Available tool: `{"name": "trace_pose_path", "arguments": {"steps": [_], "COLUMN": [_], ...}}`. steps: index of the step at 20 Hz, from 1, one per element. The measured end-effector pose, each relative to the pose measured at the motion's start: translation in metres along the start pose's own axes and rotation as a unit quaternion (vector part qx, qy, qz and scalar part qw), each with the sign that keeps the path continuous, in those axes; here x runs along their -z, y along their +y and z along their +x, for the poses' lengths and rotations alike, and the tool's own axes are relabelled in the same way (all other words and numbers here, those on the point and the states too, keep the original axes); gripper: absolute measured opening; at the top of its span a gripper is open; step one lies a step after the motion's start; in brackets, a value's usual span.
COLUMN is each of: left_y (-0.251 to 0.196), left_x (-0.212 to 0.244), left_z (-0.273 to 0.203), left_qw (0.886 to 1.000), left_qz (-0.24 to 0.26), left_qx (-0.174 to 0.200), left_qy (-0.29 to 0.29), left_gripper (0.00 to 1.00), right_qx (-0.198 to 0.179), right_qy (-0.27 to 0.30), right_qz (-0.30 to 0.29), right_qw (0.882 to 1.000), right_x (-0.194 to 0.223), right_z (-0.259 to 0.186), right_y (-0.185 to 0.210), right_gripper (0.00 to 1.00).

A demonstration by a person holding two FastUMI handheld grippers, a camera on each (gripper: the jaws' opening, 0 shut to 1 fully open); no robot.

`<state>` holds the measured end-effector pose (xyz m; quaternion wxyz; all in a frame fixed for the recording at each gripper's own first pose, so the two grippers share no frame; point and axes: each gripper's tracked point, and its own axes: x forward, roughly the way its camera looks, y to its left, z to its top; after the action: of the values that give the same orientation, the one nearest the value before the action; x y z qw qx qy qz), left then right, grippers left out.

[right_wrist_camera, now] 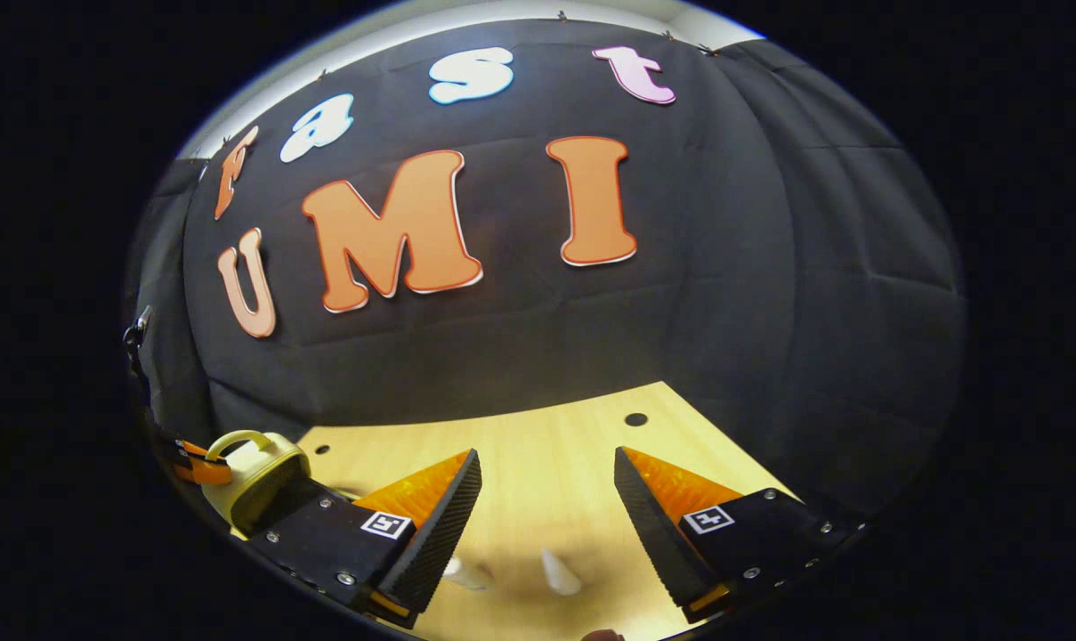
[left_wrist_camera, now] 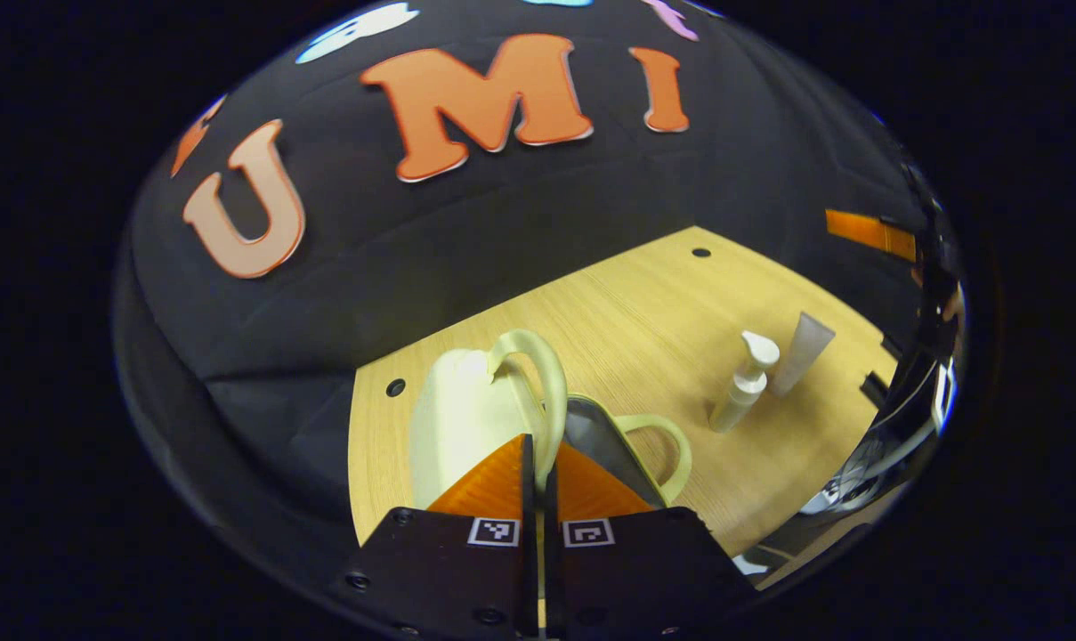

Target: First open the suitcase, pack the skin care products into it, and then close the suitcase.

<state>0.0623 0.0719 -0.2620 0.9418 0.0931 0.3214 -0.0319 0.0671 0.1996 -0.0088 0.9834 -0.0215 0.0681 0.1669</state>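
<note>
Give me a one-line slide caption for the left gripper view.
Left gripper shut on the suitcase handle, lid raised; pump bottle and tube wait upright on the table.

Left claw: two wedge-shaped fingers w/ ribbed faces, mounted on blocky black housings; each housing carries a small square black-and-white fiducial marker near the finger base, plus round screw heads at corners and along the lower edge. Right claw: same build, triangular fingers w/ finely toothed inner faces, black angular mounts, one square marker per side, several silver screws, a small bright strip under each mount's lower end. In left gripper view, far right edge: blurred cables and hardware, detail unclear.
</note>
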Motion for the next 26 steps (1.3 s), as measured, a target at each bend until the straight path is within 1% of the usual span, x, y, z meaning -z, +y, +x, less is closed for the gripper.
{"name": "trace_pose_path", "arguments": {"steps": [2, 3, 4, 5, 6, 7, 9, 10, 11, 12, 13, 14, 15, 16, 18, 21, 22, 23, 24, 26], "left_y": [0.018, 0.034, 0.050, 0.079, 0.103, 0.128, 0.153, 0.164, 0.171, 0.180, 0.198, 0.214, 0.231, 0.247, 0.267, 0.281, 0.285, 0.287, 0.288, 0.294], "left_x": [0.005, 0.009, 0.014, 0.021, 0.028, 0.035, 0.050, 0.055, 0.058, 0.060, 0.069, 0.083, 0.100, 0.119, 0.156, 0.206, 0.220, 0.233, 0.247, 0.273], "left_z": [-0.004, -0.009, -0.013, -0.019, -0.023, -0.029, -0.033, -0.034, -0.034, -0.036, -0.041, -0.042, -0.048, -0.041, -0.019, 0.006, 0.011, 0.016, 0.021, 0.033], "left_qw": [0.999, 0.999, 0.998, 0.999, 0.999, 0.999, 0.998, 0.996, 0.992, 0.987, 0.982, 0.979, 0.976, 0.973, 0.964, 0.943, 0.939, 0.939, 0.939, 0.937], "left_qz": [-0.032, -0.048, -0.053, -0.049, -0.038, -0.035, -0.052, -0.076, -0.118, -0.158, -0.184, -0.199, -0.210, -0.222, -0.262, -0.332, -0.341, -0.343, -0.342, -0.347], "left_qx": [0.008, 0.013, 0.012, 0.000, -0.014, -0.027, -0.040, -0.035, -0.023, -0.014, -0.018, -0.030, -0.039, -0.050, -0.045, -0.035, -0.032, -0.031, -0.030, -0.021], "left_qy": [-0.014, -0.018, -0.021, -0.020, -0.019, -0.019, -0.015, -0.021, -0.030, -0.040, -0.046, -0.040, -0.033, -0.025, -0.016, -0.010, -0.005, 0.001, 0.008, 0.024], "left_gripper": [0.04, 0.03, 0.03, 0.06, 0.03, 0.03, 0.03, 0.03, 0.03, 0.06, 0.03, 0.03, 0.03, 0.03, 0.02, 0.02, 0.02, 0.02, 0.02, 0.02], "right_qx": [-0.007, -0.008, -0.008, -0.011, -0.013, -0.015, -0.018, -0.019, -0.019, -0.019, -0.019, -0.020, -0.019, -0.018, -0.015, -0.010, -0.008, -0.007, -0.004, -0.001], "right_qy": [-0.006, -0.007, -0.007, -0.010, -0.014, -0.015, -0.015, -0.014, -0.012, -0.012, -0.012, -0.012, -0.007, -0.003, 0.003, 0.012, 0.016, 0.019, 0.023, 0.027], "right_qz": [0.005, 0.005, 0.005, 0.006, 0.007, 0.007, 0.004, 0.003, 0.002, -0.001, -0.006, -0.011, -0.014, -0.014, -0.009, -0.002, -0.003, -0.006, -0.010, -0.013], "right_qw": [1.000, 1.000, 1.000, 1.000, 1.000, 1.000, 1.000, 1.000, 1.000, 1.000, 1.000, 1.000, 1.000, 1.000, 1.000, 1.000, 1.000, 1.000, 1.000, 1.000], "right_x": [-0.004, -0.005, -0.007, -0.010, -0.015, -0.016, -0.017, -0.017, -0.017, -0.018, -0.018, -0.016, -0.013, -0.010, -0.008, -0.004, -0.002, -0.001, 0.000, 0.003], "right_z": [0.000, -0.001, -0.002, -0.002, -0.002, -0.001, 0.000, -0.001, 0.000, 0.001, 0.002, 0.002, 0.003, 0.003, 0.004, 0.007, 0.008, 0.009, 0.008, 0.010], "right_y": [0.024, 0.036, 0.046, 0.057, 0.069, 0.079, 0.096, 0.104, 0.110, 0.115, 0.120, 0.123, 0.126, 0.127, 0.129, 0.129, 0.129, 0.129, 0.129, 0.131], "right_gripper": [0.95, 0.95, 0.95, 0.95, 0.95, 0.95, 0.95, 1.00, 0.95, 1.00, 0.95, 1.00, 1.00, 0.95, 0.95, 0.95, 1.00, 1.00, 0.95, 0.95]}}
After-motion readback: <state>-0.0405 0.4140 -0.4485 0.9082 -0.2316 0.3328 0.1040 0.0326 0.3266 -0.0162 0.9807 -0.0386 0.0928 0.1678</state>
